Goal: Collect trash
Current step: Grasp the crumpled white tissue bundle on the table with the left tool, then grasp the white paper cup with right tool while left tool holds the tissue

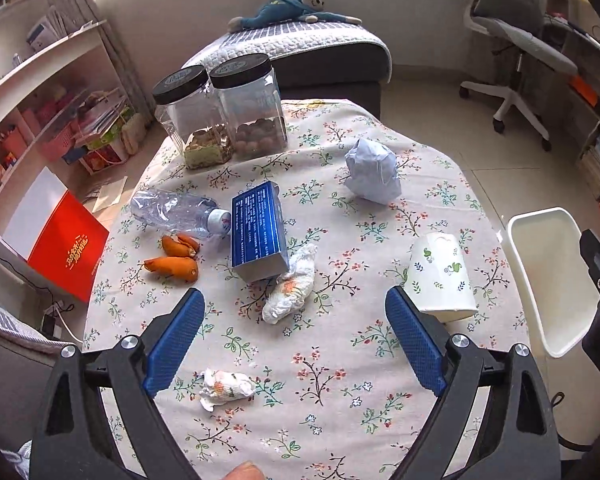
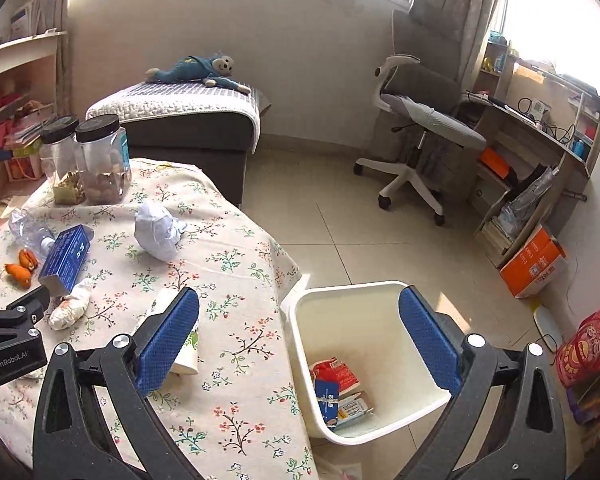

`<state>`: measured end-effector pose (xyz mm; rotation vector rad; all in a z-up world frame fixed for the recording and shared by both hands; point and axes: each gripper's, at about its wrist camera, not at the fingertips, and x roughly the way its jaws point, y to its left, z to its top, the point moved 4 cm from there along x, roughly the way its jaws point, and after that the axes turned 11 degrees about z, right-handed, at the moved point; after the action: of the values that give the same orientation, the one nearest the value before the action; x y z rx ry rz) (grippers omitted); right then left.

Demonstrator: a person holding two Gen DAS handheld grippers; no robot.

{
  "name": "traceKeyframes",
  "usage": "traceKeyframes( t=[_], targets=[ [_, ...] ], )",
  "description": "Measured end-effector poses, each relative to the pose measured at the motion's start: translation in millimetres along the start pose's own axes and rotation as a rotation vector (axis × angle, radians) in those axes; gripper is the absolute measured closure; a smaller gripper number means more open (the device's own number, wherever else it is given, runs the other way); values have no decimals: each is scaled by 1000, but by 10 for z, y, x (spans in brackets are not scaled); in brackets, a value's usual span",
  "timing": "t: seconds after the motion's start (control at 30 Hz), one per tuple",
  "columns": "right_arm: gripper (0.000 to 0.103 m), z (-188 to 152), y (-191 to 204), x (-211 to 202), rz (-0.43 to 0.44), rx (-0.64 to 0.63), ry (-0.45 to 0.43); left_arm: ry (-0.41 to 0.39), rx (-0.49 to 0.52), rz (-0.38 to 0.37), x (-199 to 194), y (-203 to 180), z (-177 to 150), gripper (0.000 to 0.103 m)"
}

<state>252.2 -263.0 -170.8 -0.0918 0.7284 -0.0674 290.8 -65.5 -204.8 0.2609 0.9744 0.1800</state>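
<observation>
- Left tool [image 1: 295,336] wide, empty, above the counter [image 1: 340,360], near a tissue wad [image 1: 290,284].
- Right tool [image 2: 299,338] wide, empty, over the bin [image 2: 300,320].

We see a pale tiled floor [image 2: 340,216], a plain light wall [image 2: 260,40], a grey sofa [image 2: 188,136] under a quilted cover, a white office chair [image 2: 416,120], shelves [image 1: 40,120], and bright curtained windows [image 2: 552,24].

Our left gripper [image 1: 295,336] tilts down at lower centre of its view, jaws spread wide, nothing between; our right gripper [image 2: 299,340] likewise gapes empty.
</observation>
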Motion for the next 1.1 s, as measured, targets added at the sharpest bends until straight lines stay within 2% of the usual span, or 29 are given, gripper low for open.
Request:
traceKeyframes(
  t=[0.13,0.23,0.37,0.5,0.57,0.67,0.73,0.77,0.8,1.0,1.1],
  targets=[
    [7,-34,291,193,89,-27,91,225,-20,-49,476,402,-213,14],
    [7,-25,405,322,130,10,137,328,-82,-45,695,690,-427,14],
    [7,-53,424,488,154,95,189,503,-269,-146,966,888,-801,15],
    [7,-120,393,632,181,179,244,607,-498,-217,1123,941,-1073,26],
    [7,-156,385,683,175,192,258,618,-538,-229,1148,891,-1093,27],
    [7,-196,378,743,168,198,281,608,-554,-205,1168,797,-1044,35],
    [7,-203,349,782,175,215,295,587,-532,-177,1158,748,-996,43],
    [7,-209,336,799,176,226,301,572,-518,-183,1144,719,-976,57],
    [7,-217,325,817,176,236,309,564,-504,-201,1156,703,-946,61],
    [7,-289,355,1015,207,300,382,476,-435,-214,1041,706,-858,65],
    [7,-292,388,1123,205,318,398,336,-403,-199,835,881,-636,65]
  ],
)
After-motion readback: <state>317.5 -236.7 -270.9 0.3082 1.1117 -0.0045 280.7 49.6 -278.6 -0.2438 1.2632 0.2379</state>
